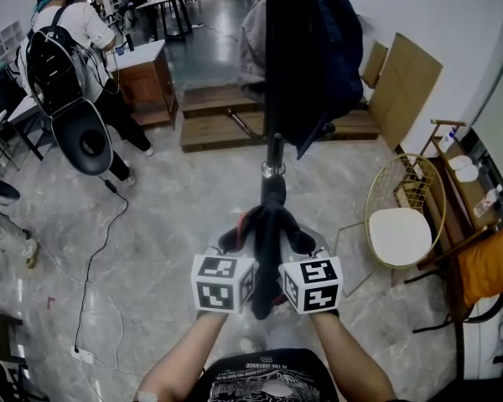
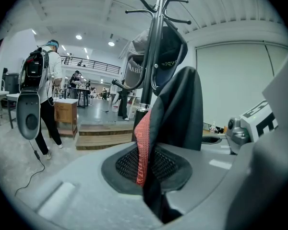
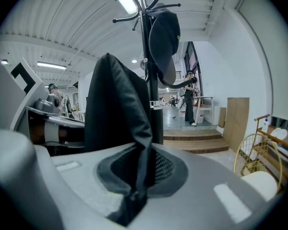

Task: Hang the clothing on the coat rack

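While two claws (image 2: 149,164) (image 3: 138,169) pinch one garment (image 1: 268,237), one coat rack (image 1: 273,151) stands ahead.

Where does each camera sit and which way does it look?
Head view: on the person's head, looking steeply down at coat rack and floor; forearms, left gripper, right gripper show.
Left gripper view: on the left gripper, facing the rack along jaws shut on the black garment; right gripper at right.
Right gripper view: on the right gripper, facing the rack along jaws shut on the garment; left gripper at left.
Shared: both gripper views show garment and rack hooks.
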`<state>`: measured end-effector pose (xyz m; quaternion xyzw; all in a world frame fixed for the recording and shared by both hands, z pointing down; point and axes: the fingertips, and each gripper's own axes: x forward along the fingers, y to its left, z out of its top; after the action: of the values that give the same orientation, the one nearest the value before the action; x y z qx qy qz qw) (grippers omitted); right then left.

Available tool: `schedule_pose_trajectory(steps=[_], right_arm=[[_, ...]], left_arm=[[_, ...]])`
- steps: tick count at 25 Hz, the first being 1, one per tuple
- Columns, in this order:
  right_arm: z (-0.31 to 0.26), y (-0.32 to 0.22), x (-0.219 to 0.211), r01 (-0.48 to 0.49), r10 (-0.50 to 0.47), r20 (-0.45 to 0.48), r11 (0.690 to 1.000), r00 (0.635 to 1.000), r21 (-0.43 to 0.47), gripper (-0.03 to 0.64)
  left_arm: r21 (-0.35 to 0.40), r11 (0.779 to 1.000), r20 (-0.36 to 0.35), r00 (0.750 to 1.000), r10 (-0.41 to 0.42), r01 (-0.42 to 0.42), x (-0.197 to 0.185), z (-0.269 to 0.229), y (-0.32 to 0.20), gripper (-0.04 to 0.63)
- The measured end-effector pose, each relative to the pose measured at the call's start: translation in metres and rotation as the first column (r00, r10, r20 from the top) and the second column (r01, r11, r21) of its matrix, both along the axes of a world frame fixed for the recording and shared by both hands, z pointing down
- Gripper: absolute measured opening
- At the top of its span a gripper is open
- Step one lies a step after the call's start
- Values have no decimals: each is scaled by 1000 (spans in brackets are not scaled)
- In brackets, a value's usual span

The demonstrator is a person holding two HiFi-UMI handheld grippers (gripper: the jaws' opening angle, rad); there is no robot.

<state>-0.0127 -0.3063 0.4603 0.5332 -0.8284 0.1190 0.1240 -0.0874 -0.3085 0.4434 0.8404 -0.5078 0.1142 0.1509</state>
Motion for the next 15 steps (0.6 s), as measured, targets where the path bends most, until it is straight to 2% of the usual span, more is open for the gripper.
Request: schedule_pose_trajectory(steps=[6, 15], right_arm=[[0, 8, -5, -3, 3, -8, 1000, 1000, -1, 28], [2, 20, -12, 0, 0, -30, 1000, 1000, -1, 38]], left_arm=[[-11, 1000, -11, 1000, 1, -1, -3, 4, 6, 26], [-3, 999, -20, 999, 50, -50, 1, 1, 17, 26]])
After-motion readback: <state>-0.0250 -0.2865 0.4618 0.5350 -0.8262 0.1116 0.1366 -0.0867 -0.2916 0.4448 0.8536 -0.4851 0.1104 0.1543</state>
